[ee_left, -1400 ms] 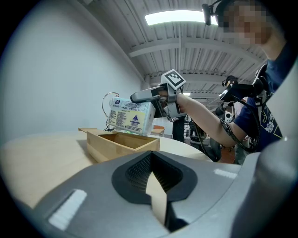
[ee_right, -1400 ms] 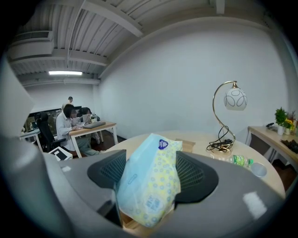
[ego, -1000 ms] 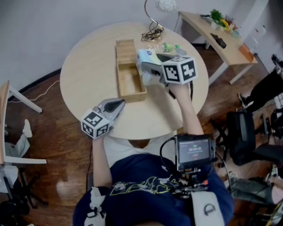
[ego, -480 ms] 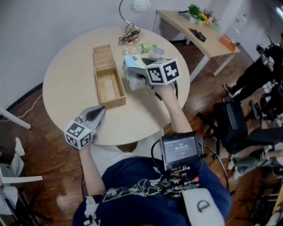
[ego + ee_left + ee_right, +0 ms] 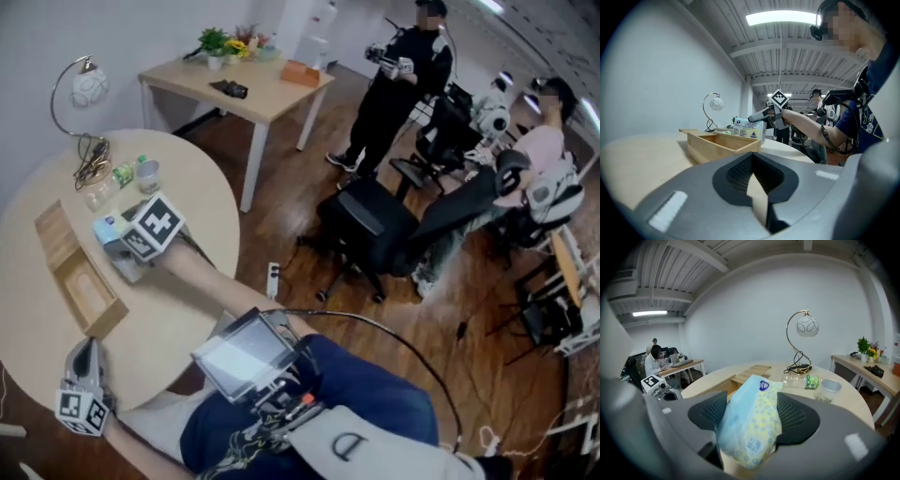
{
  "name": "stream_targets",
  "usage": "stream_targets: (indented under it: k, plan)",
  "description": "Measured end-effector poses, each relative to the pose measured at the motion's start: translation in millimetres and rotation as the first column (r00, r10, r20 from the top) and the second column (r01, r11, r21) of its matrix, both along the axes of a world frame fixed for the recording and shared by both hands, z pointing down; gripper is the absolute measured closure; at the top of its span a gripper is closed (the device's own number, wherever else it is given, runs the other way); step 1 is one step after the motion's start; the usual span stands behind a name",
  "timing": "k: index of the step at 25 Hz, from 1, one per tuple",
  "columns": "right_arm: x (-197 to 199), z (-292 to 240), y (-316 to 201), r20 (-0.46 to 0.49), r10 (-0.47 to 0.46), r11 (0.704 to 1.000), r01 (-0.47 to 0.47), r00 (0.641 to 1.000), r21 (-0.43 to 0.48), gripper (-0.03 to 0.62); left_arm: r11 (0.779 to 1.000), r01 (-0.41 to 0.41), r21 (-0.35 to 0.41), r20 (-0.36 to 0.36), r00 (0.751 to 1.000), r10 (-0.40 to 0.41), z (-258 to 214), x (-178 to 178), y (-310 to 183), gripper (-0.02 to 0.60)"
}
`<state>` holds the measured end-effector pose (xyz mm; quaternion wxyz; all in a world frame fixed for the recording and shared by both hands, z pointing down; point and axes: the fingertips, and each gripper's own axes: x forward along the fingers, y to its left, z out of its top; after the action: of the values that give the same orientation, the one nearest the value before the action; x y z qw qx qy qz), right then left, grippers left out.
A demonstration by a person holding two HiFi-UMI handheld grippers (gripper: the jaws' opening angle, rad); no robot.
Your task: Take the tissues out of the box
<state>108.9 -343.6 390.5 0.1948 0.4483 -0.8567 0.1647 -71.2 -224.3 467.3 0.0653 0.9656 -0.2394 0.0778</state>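
Observation:
The blue-and-yellow tissue pack (image 5: 754,441) sits clamped between the pads of my right gripper (image 5: 752,416), its top end sticking out ahead. In the head view the right gripper (image 5: 117,244) holds the pack (image 5: 106,228) low over the round table, just right of the open wooden box (image 5: 56,246). The box (image 5: 719,145) looks hollow, with nothing in it. The left gripper view shows the pack (image 5: 747,129) beyond the box's far wall. My left gripper (image 5: 86,352) rests at the table's near edge, its jaws together with nothing held (image 5: 757,197).
A curved lamp (image 5: 80,89), its cable, a plastic bottle (image 5: 122,173) and a clear cup (image 5: 147,173) stand at the table's far side. Right of the table are a desk (image 5: 244,89), an office chair (image 5: 375,230) and people (image 5: 403,75).
The head view has swung far to the right, showing the room. The right gripper with the tissue pack has sunk a little beside the box. The left gripper has kept still.

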Motion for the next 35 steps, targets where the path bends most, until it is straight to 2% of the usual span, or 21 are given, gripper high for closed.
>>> stream_targets:
  k: [14, 23, 27, 30, 35]
  plan:
    - [0.1, 29.4, 22.6, -0.021, -0.011, 0.999, 0.01, 1.0, -0.037, 0.269, 1.0, -0.02, 0.015, -0.012, 1.0, 0.02, -10.7, 13.8, 7.7, 0.581]
    - [-1.6, 48.5, 30.4, -0.039, -0.015, 0.999, 0.014, 0.999, -0.045, 0.269, 0.999, -0.037, 0.025, -0.035, 0.999, 0.038, 6.2, 14.1, 5.0, 0.581]
    - [1.7, 50.9, 37.1, -0.032, -0.044, 0.997, 0.042, 0.999, -0.061, 0.269, 1.0, -0.005, 0.026, -0.004, 1.0, 0.005, -8.6, 21.8, 19.6, 0.581]
    - [9.3, 50.1, 30.8, -0.036, -0.031, 0.998, 0.028, 0.999, -0.061, 0.267, 1.0, -0.014, 0.025, -0.02, 1.0, 0.014, -14.7, 29.8, 14.4, 0.581]
    - [9.4, 53.7, 20.1, -0.01, -0.002, 0.999, 0.002, 1.0, -0.042, 0.266, 0.999, -0.02, 0.032, -0.018, 1.0, 0.021, -9.5, 23.8, 5.7, 0.581]
